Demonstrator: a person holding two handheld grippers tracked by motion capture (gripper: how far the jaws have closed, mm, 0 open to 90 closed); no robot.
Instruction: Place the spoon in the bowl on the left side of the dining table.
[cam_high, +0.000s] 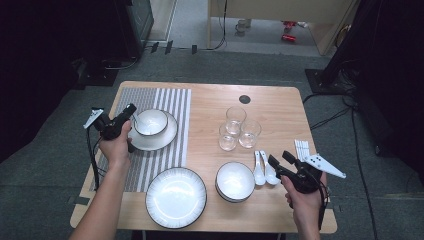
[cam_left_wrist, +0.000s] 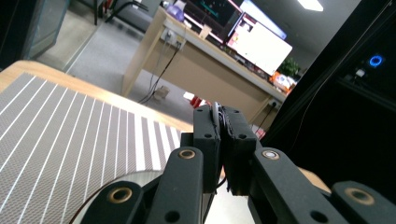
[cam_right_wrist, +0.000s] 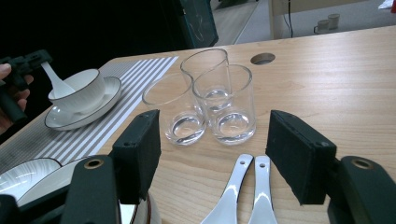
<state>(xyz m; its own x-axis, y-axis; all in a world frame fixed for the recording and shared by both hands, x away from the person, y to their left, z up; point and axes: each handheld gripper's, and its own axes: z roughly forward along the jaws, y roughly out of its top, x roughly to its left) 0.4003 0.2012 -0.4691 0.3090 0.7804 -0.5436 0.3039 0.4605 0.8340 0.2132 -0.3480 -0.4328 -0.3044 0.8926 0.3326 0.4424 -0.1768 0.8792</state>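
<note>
Holding spoon (cam_right_wrist: 57, 83) in bowl (cam_high: 150, 121): left tool (cam_high: 131, 111) clamped | right tool (cam_high: 280, 162) agape

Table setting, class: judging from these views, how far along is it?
Done: a bowl sits on a plate on the striped mat. In hand: the left hand-held gripper holds a spoon into that bowl. Left: two spoons, three glasses, stacked bowls and a large plate.
</note>
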